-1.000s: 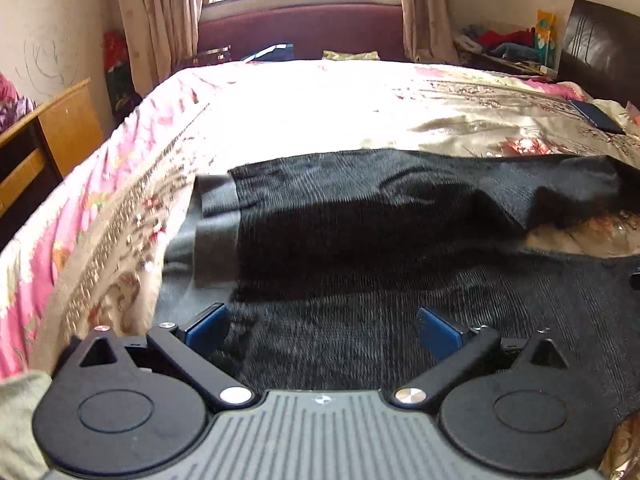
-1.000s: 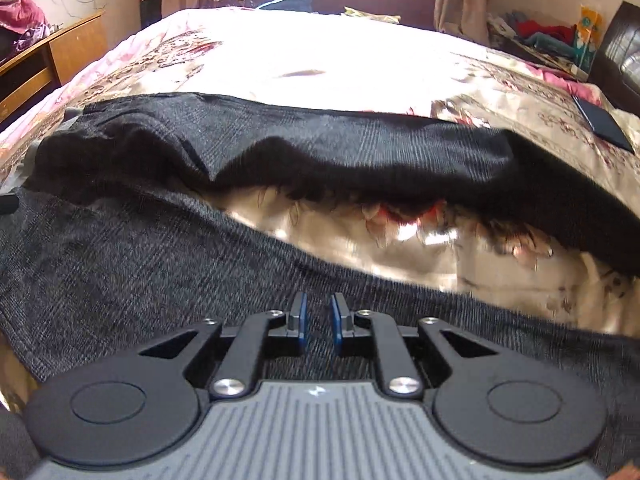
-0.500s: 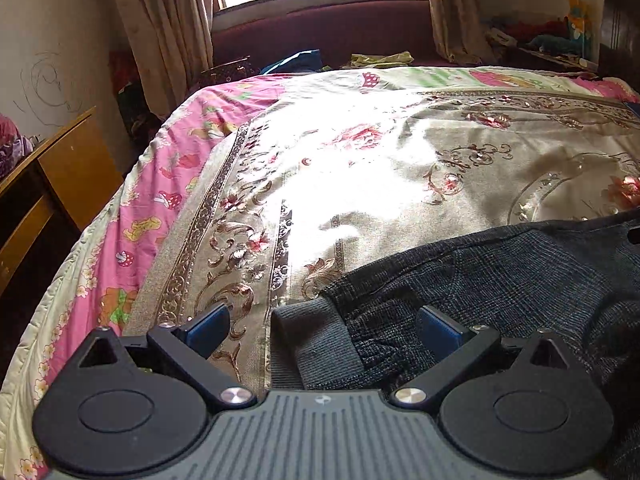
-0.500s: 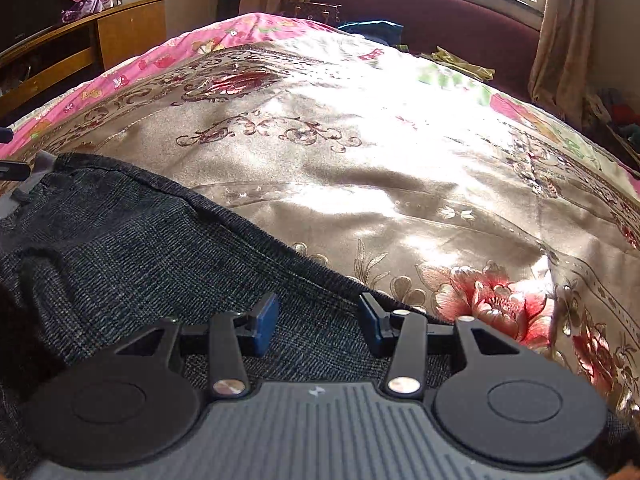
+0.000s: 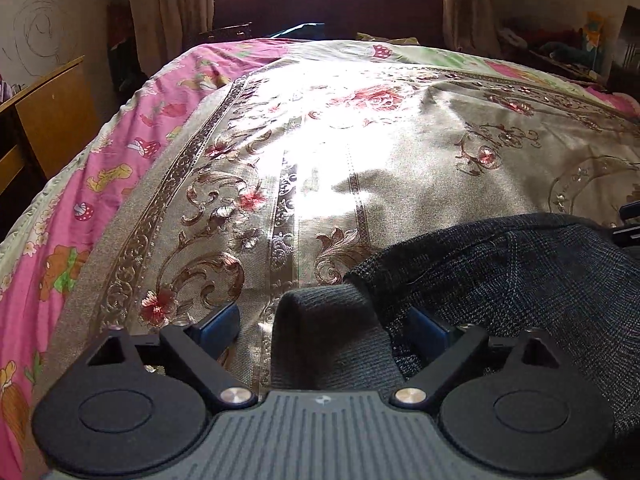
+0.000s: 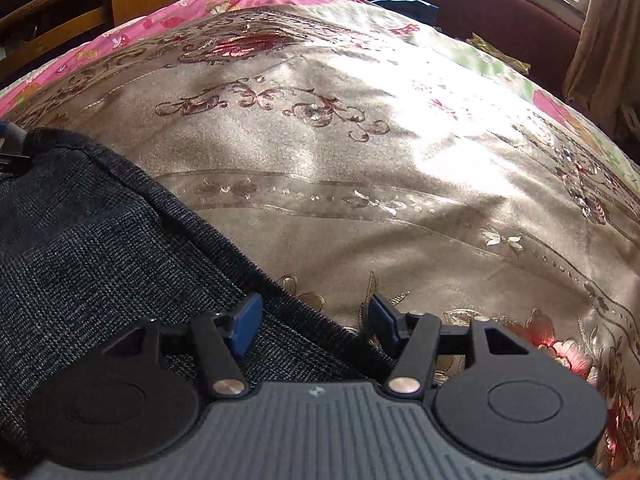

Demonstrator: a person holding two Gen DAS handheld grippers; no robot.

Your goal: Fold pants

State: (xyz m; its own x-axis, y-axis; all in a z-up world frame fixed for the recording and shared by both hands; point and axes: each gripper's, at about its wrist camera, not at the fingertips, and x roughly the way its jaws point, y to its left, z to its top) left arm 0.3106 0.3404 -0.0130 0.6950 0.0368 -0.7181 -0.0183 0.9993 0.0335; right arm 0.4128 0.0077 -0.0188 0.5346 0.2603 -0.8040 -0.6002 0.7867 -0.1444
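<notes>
Left gripper [image 5: 324, 326]: jaws wide and closing a little, pads clear of the cloth. Grey cuff [image 5: 328, 336] of the pants [image 5: 520, 280] sits between the fingers, loose, nearer the right pad. Nothing gripped.

Right gripper [image 6: 316, 322]: jaws about half apart and opening. Pants edge [image 6: 280, 300] runs diagonally through the gap; left pad sits over the dark fabric, right pad over the bedspread [image 6: 360, 180]. Pads not pressing on it as far as I can see.

Pants: dark checked knit, lying on the near side of the bed. In the left view they fill the near right, cuff end pointing left. In the right view they fill the near left, hem edge slanting from far left to near centre. A bit of the other gripper pokes in at the frame edge in each view, right beside the pants.

Beyond: gold floral bedspread, bare out to the far side, strong sun glare mid-bed. Pink cartoon-print sheet [image 5: 120, 152] along the left edge. Wooden desk [image 5: 52, 120] left of the bed. Far end: maroon headboard [image 5: 328, 8], curtains [image 5: 168, 12], window above.
</notes>
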